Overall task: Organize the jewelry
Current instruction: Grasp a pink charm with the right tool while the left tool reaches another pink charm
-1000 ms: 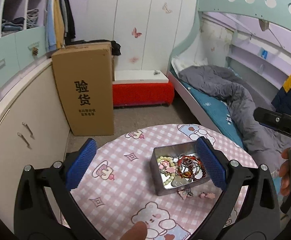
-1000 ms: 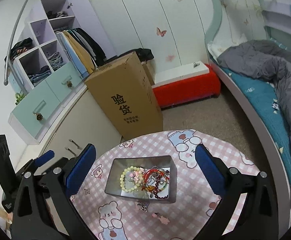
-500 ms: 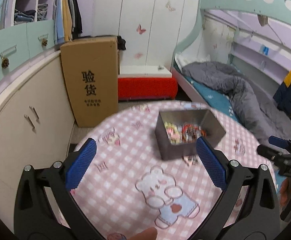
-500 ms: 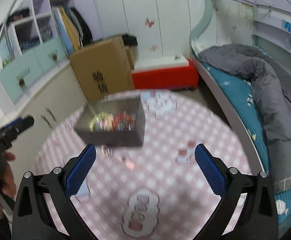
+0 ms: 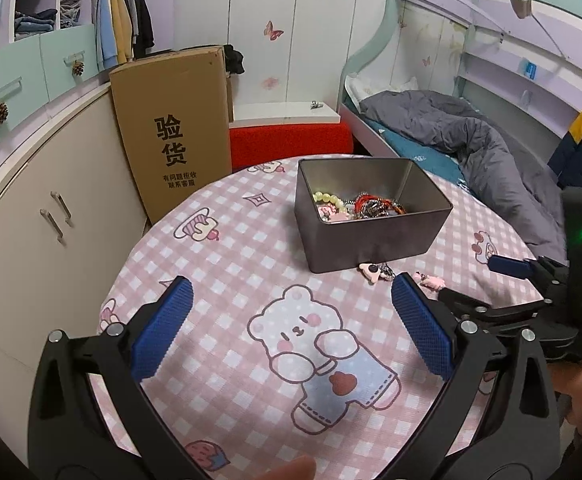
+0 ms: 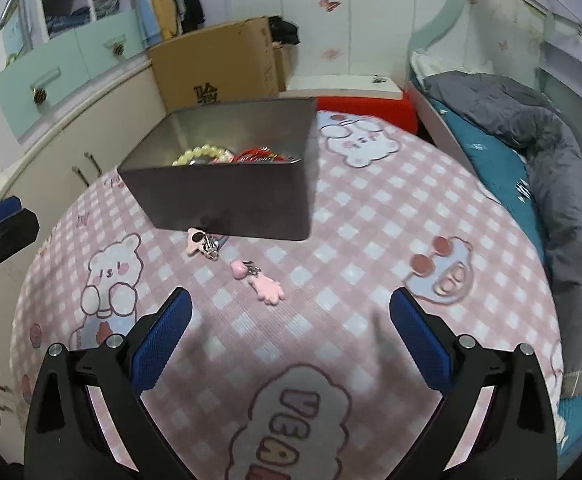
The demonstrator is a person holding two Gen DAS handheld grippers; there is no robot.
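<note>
A grey metal tin (image 5: 371, 236) (image 6: 227, 200) stands on the round table with the pink checked cloth (image 5: 219, 248) (image 6: 371, 208). It holds a pale bead bracelet (image 5: 329, 199) (image 6: 201, 151) and red beaded pieces (image 5: 375, 205) (image 6: 259, 155). Two pink charms lie loose on the cloth in front of the tin: one against its wall (image 5: 371, 271) (image 6: 197, 240), one a little nearer (image 5: 431, 280) (image 6: 265, 290). My left gripper (image 5: 291, 320) is open and empty, low over the cloth. My right gripper (image 6: 291, 332) is open and empty, just short of the nearer charm.
A tall cardboard box (image 5: 175, 136) leans on the white cupboards (image 5: 31, 220) at the left. A red bench (image 5: 287, 142) stands behind the table. A bed with a grey duvet (image 5: 471, 148) runs along the right.
Both grippers have come down low over the table and closer to the tin. The view has dropped from above the tin to nearly level with its walls. Both stay open.
</note>
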